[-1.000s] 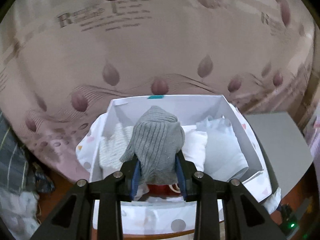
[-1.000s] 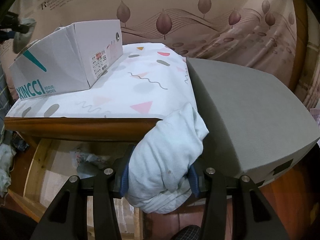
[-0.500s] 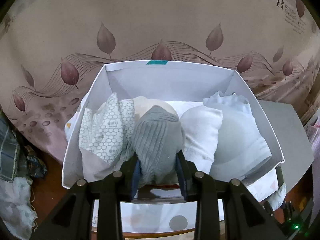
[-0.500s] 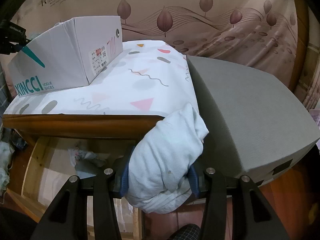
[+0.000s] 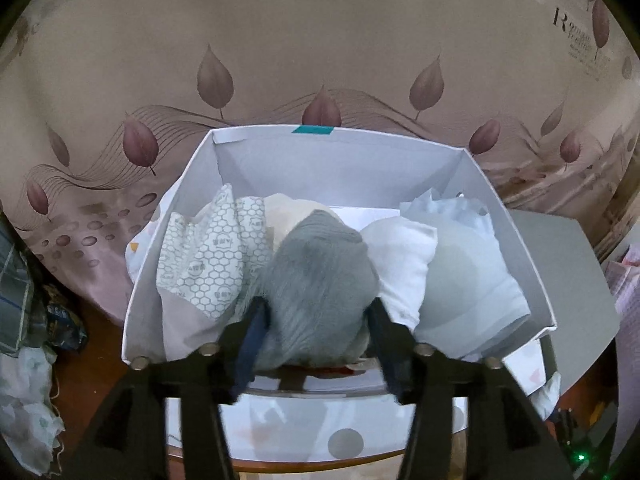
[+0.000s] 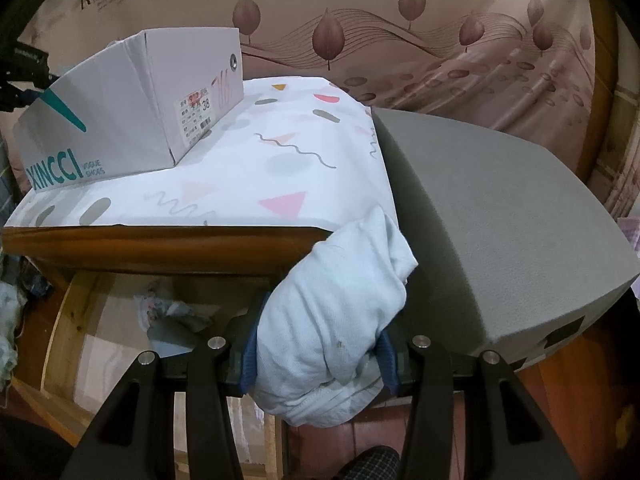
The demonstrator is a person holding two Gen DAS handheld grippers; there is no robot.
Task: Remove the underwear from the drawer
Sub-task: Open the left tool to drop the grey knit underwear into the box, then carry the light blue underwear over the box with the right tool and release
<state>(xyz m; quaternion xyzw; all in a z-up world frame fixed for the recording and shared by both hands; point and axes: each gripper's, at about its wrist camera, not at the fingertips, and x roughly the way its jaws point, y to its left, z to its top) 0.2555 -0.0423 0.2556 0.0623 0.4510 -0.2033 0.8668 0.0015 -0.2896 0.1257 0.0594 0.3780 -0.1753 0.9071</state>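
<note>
Left tool (image 5: 316, 316): jaws opening, grey ribbed underwear (image 5: 320, 280) between them, settling into the white shoebox (image 5: 340, 160) among the folded pieces already there: honeycomb-print one (image 5: 212, 256) at left, white one (image 5: 404, 260) just right of the grey, pale blue-grey one (image 5: 468, 280) against the right wall. Pads look clear of the fabric or barely brushing it; hard to call with the blur. Reads as a drop-off in progress, not a carry.

Right tool (image 6: 320, 356): pinching a pale blue bundled underwear (image 6: 340, 312), held in the air in front of the worktop edge (image 6: 160, 240), above the open wooden drawer (image 6: 72, 320). Out of the drawer but not yet placed.

Drawer: at least one crumpled light garment (image 6: 168, 312) left on its bottom; rest of the interior mostly hidden behind the tool.

Progress estimate: well along. Several pieces boxed, grey one being let go, blue one in transit. Remaining: deliver the blue bundle, then clear what sits in the drawer.
</note>
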